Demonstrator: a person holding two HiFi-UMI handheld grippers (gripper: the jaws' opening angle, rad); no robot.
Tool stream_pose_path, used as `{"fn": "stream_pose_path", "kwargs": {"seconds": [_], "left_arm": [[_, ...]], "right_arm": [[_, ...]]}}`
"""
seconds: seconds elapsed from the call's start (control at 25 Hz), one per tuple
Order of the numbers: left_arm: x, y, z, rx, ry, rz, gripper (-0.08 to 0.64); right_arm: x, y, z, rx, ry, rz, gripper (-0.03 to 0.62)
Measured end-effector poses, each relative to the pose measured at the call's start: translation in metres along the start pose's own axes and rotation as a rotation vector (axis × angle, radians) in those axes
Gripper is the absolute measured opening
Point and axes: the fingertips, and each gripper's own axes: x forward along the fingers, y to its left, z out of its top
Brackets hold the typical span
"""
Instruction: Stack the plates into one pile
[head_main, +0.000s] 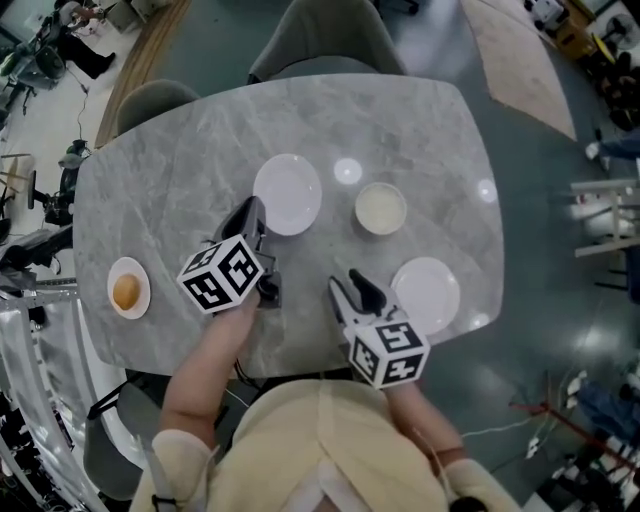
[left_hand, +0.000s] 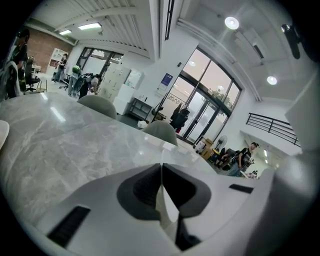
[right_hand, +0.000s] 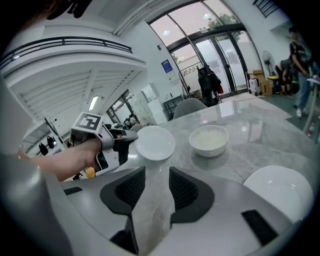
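A white plate (head_main: 287, 193) lies out past my left gripper (head_main: 250, 213), whose jaws are shut on its near left rim. From the right gripper view this plate (right_hand: 155, 142) hangs tilted above the table at the left gripper's (right_hand: 131, 136) tip. In the left gripper view the pads meet with only a pale sliver (left_hand: 168, 209) between them. A second white plate (head_main: 425, 291) (right_hand: 280, 187) rests on the table at the front right. My right gripper (head_main: 348, 286) (right_hand: 157, 187) hovers left of it, open, with only bare table between its jaws.
A white bowl (head_main: 381, 208) (right_hand: 209, 139) sits between the two plates, farther back. A small plate with an orange item (head_main: 128, 288) stands near the table's left edge. Two grey chairs (head_main: 330, 40) stand at the far side of the marble table (head_main: 180, 170).
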Motion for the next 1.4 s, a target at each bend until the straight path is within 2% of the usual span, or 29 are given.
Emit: {"fn": "stream_pose_path", "kwargs": {"seconds": [0.2,0.48,0.68,0.88,1.12,1.4], "left_arm": [[-0.01,-0.013,0.0,-0.003,-0.013,-0.063,0.012],[-0.025,-0.033,-0.002,0.033,-0.005,-0.139,0.012],[-0.041,-0.062,-0.01,0.048,0.014,-0.236,0.012],[-0.058,-0.095,-0.027,0.012,0.077,-0.355,0.012],[-0.06,-0.149,-0.062,0.052,0.178,-0.478,0.012],[-0.054,-0.203,-0.105,0.062,0.294,-0.595,0.012]], "right_arm": [[-0.014,0.004,-0.004,0.009,-0.034,-0.036,0.149],[-0.031,0.01,-0.012,0.023,-0.066,-0.075,0.149],[-0.049,-0.007,-0.012,0.046,-0.113,-0.148,0.149],[-0.075,-0.034,-0.011,0.085,-0.172,-0.252,0.149],[-0.117,-0.078,-0.025,0.149,-0.209,-0.397,0.149],[-0.155,-0.111,-0.044,0.212,-0.234,-0.512,0.149]]}}
